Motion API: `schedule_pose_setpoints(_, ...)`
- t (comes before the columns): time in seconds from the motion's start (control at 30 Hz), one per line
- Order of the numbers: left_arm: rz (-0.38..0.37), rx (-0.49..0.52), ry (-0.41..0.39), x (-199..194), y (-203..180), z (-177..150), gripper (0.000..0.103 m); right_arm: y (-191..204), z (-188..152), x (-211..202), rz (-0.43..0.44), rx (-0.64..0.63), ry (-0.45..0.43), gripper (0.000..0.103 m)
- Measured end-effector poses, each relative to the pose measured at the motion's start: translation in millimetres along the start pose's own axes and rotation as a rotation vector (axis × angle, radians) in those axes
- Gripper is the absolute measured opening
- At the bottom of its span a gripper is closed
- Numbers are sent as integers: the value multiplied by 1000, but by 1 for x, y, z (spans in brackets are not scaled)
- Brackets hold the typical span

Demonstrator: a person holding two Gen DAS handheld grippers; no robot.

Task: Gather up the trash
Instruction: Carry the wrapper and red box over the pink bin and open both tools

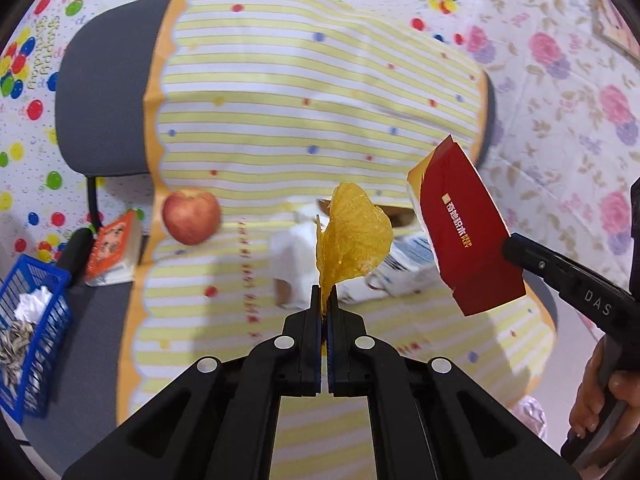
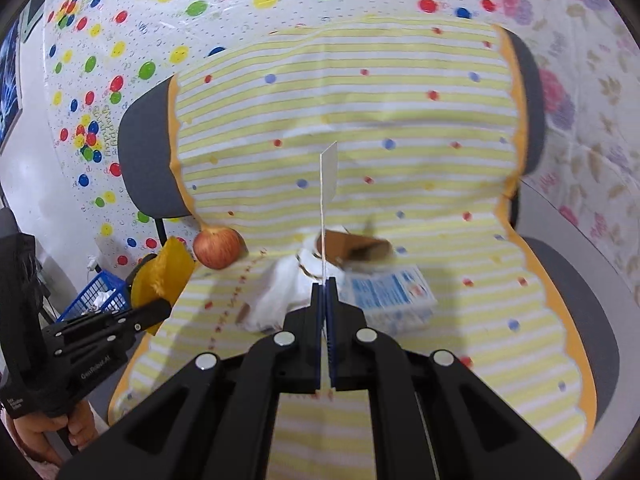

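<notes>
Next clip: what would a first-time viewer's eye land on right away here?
Probably the two pieces of trash held up over the striped tablecloth: a yellow peel pinched in the left tool, and a red carton clamped in the right tool. Next, the red apple at the cloth's left edge.

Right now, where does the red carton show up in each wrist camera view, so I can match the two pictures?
Left wrist view: red carton at right of centre, broad red face showing, pinched by the right gripper.
Right wrist view: same carton edge-on, a thin sliver rising at centre.
Shared landmark: the apple on the striped cloth.
</notes>
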State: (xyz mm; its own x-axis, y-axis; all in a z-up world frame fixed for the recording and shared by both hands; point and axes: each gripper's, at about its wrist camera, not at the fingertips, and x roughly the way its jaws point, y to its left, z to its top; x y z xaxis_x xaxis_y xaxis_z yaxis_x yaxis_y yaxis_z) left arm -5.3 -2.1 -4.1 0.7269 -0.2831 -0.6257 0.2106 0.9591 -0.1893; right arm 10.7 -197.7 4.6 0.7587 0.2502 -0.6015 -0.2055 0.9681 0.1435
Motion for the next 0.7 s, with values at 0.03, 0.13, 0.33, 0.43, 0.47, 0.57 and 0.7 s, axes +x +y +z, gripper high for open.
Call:
schedule_pose_setpoints(0.03,-7,10,1,-1,-6,-4,2,-5,-4,-5,-3,10,-2,3)
schedule_pose_setpoints(0.13,-28,33,5,-4,-22,-16,2,-20,-18,-23,-12,44,-16,3)
schedule_pose_setpoints(0.33,-65,88,-3,-12,-57,-37,2,-35,-40,-47,-40,66,-27,3)
schedule_pose_setpoints(0.43,-97,116,-6,-15,-73,-46,2,-42,-52,-60,-62,75,-34,3)
schedule_pose_setpoints(0.47,-106,124,-4,-16,-78,-49,2,-44,-56,-65,-72,78,-36,3)
schedule_pose_setpoints(0.57,-145,154,1,-17,-94,-59,2,-49,-69,-81,-101,86,-40,3)
schedule_pose_setpoints(0.7,-202,204,18,-19,-118,-75,2,-56,-86,-104,-143,106,-53,3)
